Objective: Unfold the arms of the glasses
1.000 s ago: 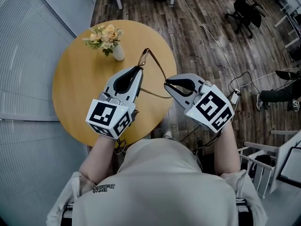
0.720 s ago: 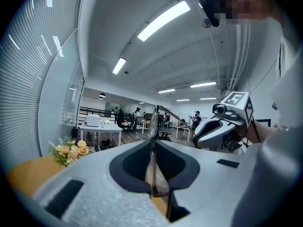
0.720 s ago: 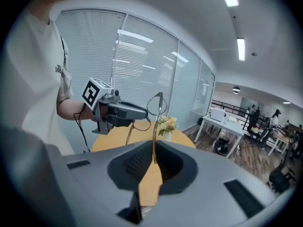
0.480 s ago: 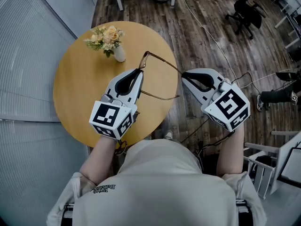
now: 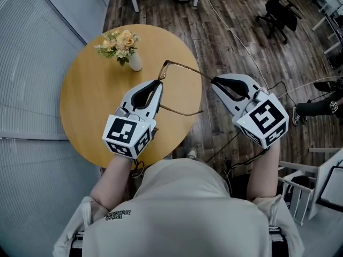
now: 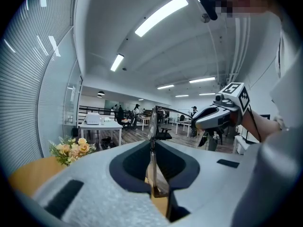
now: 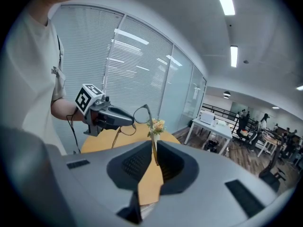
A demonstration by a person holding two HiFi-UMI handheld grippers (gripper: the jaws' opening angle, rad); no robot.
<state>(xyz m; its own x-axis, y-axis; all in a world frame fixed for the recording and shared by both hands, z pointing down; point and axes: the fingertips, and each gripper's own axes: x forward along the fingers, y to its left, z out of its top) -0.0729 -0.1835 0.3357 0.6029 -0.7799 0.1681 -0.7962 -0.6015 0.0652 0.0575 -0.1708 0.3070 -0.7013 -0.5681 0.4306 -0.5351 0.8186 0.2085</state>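
Left gripper [image 5: 158, 82] at centre and right gripper [image 5: 215, 81] at centre right point up-frame, both with jaws pinched nearly together.

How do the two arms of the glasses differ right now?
On the thin brown wire-framed glasses, the upper arm runs nearly straight into the right claw, which pinches its tip; the lower arm bows and ends free, in no claw. Both stick out toward that side from the front, which the left claw grips.

Glasses [image 5: 185, 67] hinge, apparently under left hand-held gripper [image 5: 159, 81]
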